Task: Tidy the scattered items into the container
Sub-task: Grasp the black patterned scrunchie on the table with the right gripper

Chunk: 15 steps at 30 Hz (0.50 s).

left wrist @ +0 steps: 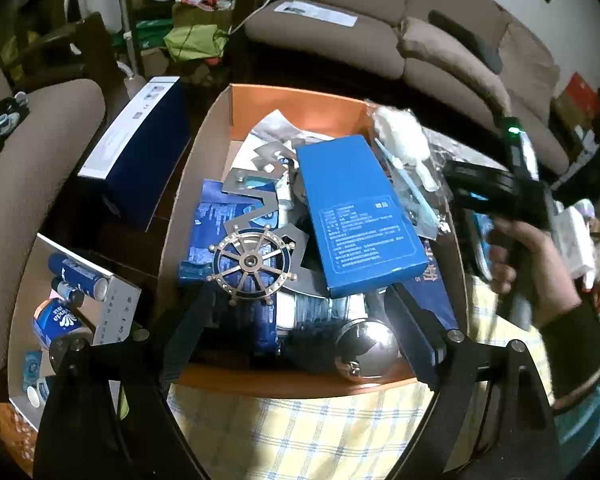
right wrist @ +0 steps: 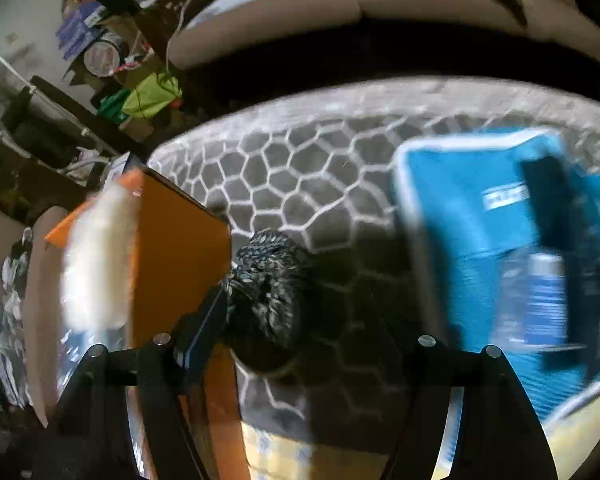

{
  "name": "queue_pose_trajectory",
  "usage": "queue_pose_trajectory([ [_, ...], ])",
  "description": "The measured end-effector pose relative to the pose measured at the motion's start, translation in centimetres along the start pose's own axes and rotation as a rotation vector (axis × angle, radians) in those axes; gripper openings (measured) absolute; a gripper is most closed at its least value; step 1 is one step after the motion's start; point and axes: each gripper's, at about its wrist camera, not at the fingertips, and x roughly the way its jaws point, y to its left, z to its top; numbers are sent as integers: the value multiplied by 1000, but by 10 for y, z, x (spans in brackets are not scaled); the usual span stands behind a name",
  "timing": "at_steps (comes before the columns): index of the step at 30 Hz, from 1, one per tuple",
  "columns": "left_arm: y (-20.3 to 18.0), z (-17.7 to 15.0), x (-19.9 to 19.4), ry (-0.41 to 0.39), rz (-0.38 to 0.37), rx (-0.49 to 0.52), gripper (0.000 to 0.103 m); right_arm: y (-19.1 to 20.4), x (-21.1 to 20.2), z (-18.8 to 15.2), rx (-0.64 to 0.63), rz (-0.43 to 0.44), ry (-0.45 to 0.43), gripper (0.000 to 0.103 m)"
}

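An orange-lined cardboard box [left wrist: 300,104] holds a blue carton [left wrist: 356,216], a ship's-wheel ornament [left wrist: 252,264], zigzag metal plates, a silver ball [left wrist: 366,350] and a white fluffy thing [left wrist: 400,132]. My left gripper [left wrist: 300,300] hovers open over the box's near side, with nothing between its fingers. A hand [left wrist: 536,264] holds the right tool's black body [left wrist: 492,192] just right of the box. In the blurred right wrist view, my right gripper [right wrist: 312,320] stands open beside the box's orange wall [right wrist: 172,240]. A dark speckled knitted bundle [right wrist: 266,284] lies between the fingers, against the left one.
A navy-and-white carton [left wrist: 136,152] stands left of the box. A small open box [left wrist: 116,312] holds blue cans and a tissue pack. A yellow checked cloth [left wrist: 300,432] covers the table. A grey honeycomb mat [right wrist: 300,160], a blue tray [right wrist: 480,216] and a brown sofa [left wrist: 380,20] surround it.
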Motion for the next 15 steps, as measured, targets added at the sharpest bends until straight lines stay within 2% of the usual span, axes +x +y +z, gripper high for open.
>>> queue_pose_trajectory([
  [2,-2,-1,1,3,-3,5,86,-5,5,-1,47,65,-21,72],
  [3,-2,-1,1,2,-2,8,86,-10,6,-3,73,89,-28,61],
  [4,-3,-1,1,1,-1,9,86,-15,8,-6,97,144,-23,46],
  [5,-3,-1,1,2,-3,8,86,-18,10,-7,121,177,1,17],
  [6,-4,-1,1,2,-7,9,86,-19,11,-11,117,111,25,15],
  [8,-4,-1,0,-1,-9,8,86,-21,6,-18,99,130,23,10],
  [10,-5,-1,-2,-3,-7,11,86,-23,-4,-28,70,105,34,10],
  [14,-6,-2,-6,-13,-15,15,86,-16,-26,-64,-65,-7,88,9],
  [15,-6,-2,-7,-15,-17,15,86,-16,-36,-82,-107,-40,103,9],
])
